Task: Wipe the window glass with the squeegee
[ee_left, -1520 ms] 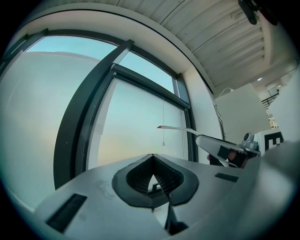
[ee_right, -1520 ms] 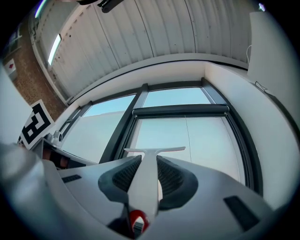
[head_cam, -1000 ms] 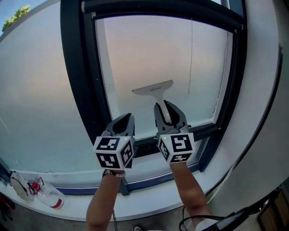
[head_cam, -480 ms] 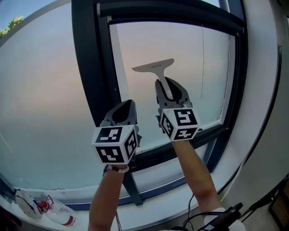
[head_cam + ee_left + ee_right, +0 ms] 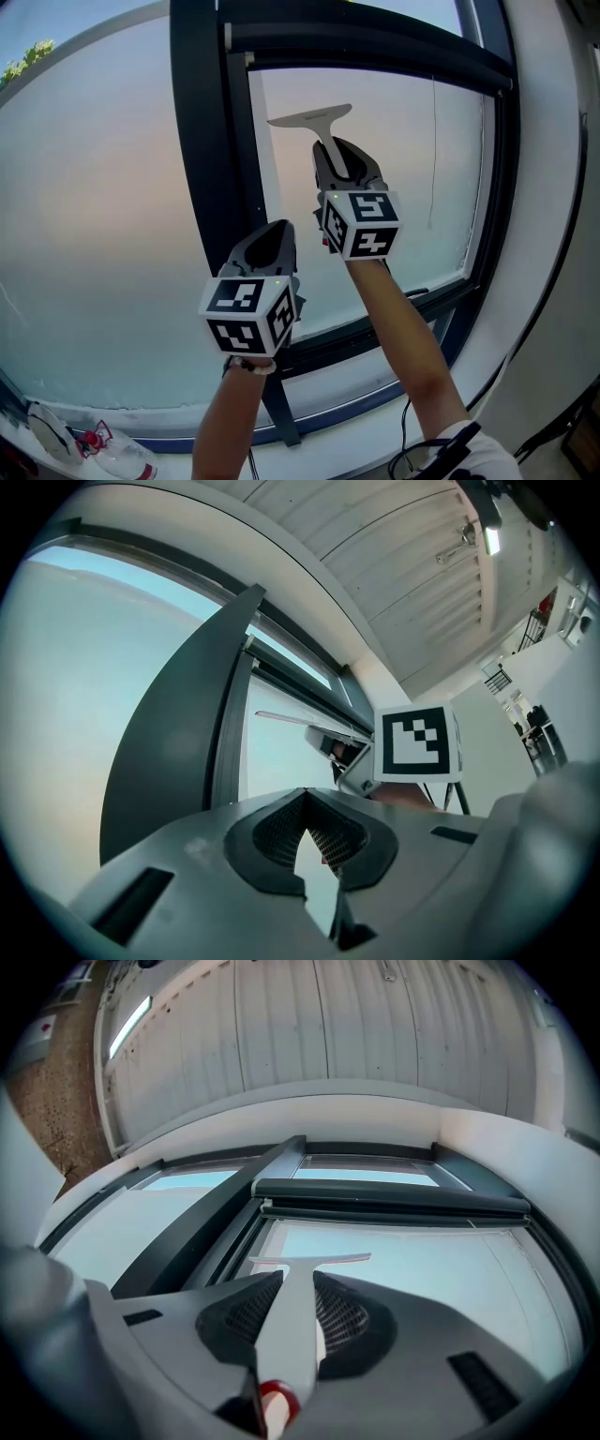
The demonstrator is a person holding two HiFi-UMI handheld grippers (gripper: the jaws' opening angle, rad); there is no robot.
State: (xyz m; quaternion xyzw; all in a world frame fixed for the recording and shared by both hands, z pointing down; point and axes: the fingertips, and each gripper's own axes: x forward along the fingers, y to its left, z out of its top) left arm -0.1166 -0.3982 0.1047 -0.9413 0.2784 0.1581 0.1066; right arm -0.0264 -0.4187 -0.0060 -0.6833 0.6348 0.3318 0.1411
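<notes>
Higher than a second ago, the squeegee (image 5: 312,118) sits near the top left of the glass (image 5: 394,150), its blade just beside the frame (image 5: 199,141). It looks light and stiff, probably with a soft edge, and is best held on the handle. The right claw (image 5: 339,157) is clamped there. The left claw (image 5: 267,242) hangs lower, closed on nothing.

Right gripper (image 5: 343,159) held high and far on an outstretched right forearm (image 5: 405,333), jaws clamped on the handle of the squeegee (image 5: 312,119), left gripper (image 5: 270,242) held lower and nearer, jaws pressed together on nothing, left forearm (image 5: 230,422) raised beneath it.
</notes>
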